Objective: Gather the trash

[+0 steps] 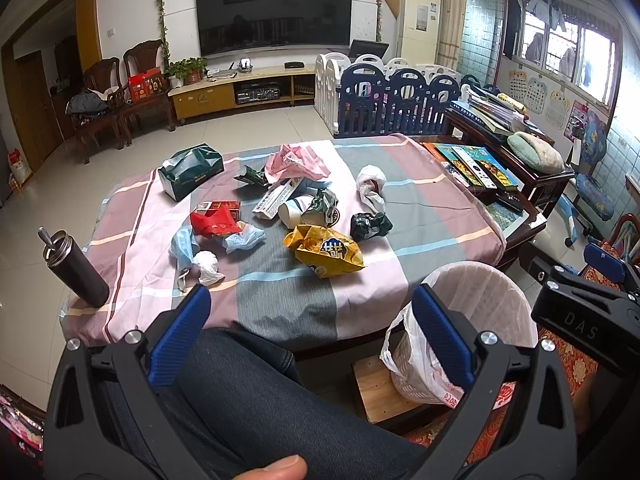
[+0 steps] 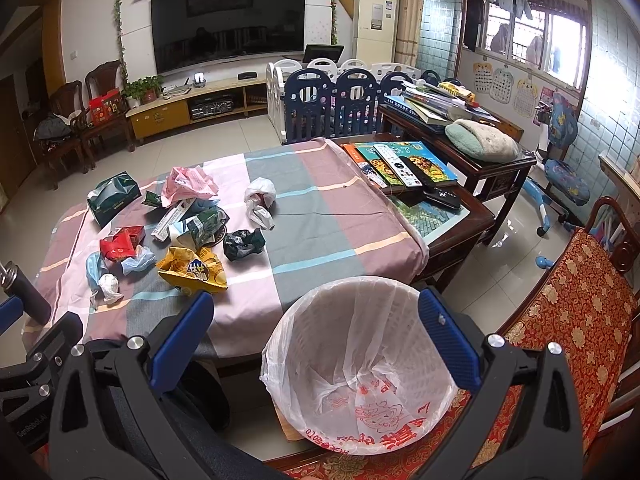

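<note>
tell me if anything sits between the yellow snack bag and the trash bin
Nothing visible does. The yellow snack bag lies on bare tablecloth near the table's front edge, and the lined trash bin stands open just below that edge. Both grippers are open and empty.

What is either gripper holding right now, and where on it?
Nothing. The left gripper and right gripper are both open and empty; the trash lies on the table, and the bin holds none.
</note>
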Available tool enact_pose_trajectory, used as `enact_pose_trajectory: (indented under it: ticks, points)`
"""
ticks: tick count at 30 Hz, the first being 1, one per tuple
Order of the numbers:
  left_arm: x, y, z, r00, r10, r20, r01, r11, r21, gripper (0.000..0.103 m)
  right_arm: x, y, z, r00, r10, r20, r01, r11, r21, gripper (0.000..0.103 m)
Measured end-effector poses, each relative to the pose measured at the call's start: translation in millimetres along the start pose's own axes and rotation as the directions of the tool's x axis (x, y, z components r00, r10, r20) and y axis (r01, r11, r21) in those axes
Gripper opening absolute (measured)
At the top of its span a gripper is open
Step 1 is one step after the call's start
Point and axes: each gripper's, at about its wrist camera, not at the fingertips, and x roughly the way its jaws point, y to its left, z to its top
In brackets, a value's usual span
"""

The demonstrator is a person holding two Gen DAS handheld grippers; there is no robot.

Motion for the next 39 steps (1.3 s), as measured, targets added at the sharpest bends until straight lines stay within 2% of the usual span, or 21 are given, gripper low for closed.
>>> enact_pose_trajectory:
  ticks: [19,39]
  points:
    - [0.2,-0.4,-7.6,1.000,0.001,-0.005,-0.001,1.000,0.000,0.100,0.3,-0.7,-0.4,1.000,0.000,-0.001,0.000,1.000,-0.001,0.101]
    - [1.3,-0.5,-1.4,1.000,0.001,-0.010,-0.001,1.000,0.001,0.100,1.6,-2.1,-1.2,1.000,-0.002,-0.001,0.002,1.000,0.002,0.101]
